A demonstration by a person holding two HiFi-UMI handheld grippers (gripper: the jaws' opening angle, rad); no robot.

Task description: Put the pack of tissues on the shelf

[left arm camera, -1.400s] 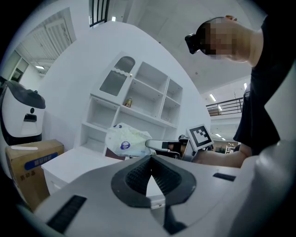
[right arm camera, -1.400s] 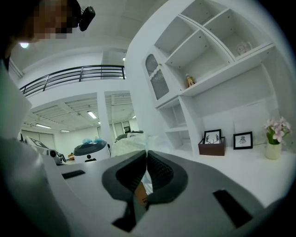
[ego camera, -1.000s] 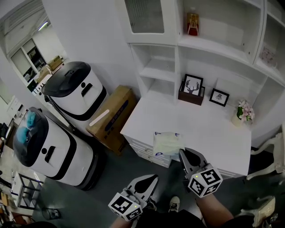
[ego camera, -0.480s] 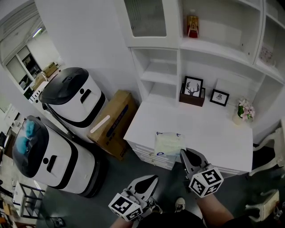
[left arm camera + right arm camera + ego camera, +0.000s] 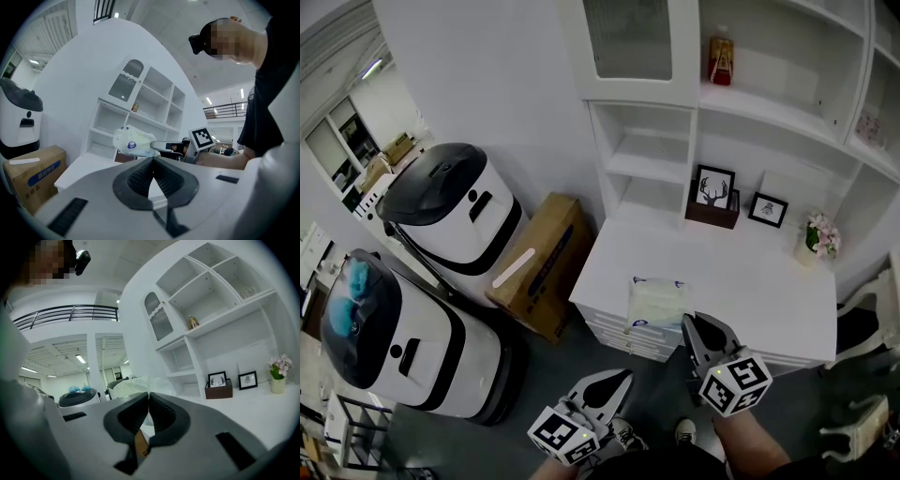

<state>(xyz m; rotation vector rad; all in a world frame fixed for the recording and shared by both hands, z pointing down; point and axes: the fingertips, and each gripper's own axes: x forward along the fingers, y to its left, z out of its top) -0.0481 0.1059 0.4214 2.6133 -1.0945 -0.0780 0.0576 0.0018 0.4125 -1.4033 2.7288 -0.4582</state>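
The pack of tissues (image 5: 655, 302) is a pale soft packet with a blue label, hanging over the front edge of the white desk (image 5: 750, 281). My right gripper (image 5: 687, 322) is shut on its near end. In the right gripper view the pack (image 5: 135, 384) bulges just past the closed right gripper (image 5: 149, 395). The left gripper view shows the pack (image 5: 132, 140) held up in front of the white shelf unit (image 5: 140, 108). My left gripper (image 5: 624, 374) hangs lower and to the left, shut with nothing in it. The shelf unit (image 5: 649, 159) has open compartments.
Two framed pictures (image 5: 713, 187) and a small flower vase (image 5: 818, 236) stand at the back of the desk. A bottle (image 5: 722, 59) sits on an upper shelf. Left of the desk lie a cardboard box (image 5: 536, 262) and two white robots (image 5: 450, 202).
The head view has drifted slightly toward the shelves. The pack and both grippers keep nearly the same places relative to each other.
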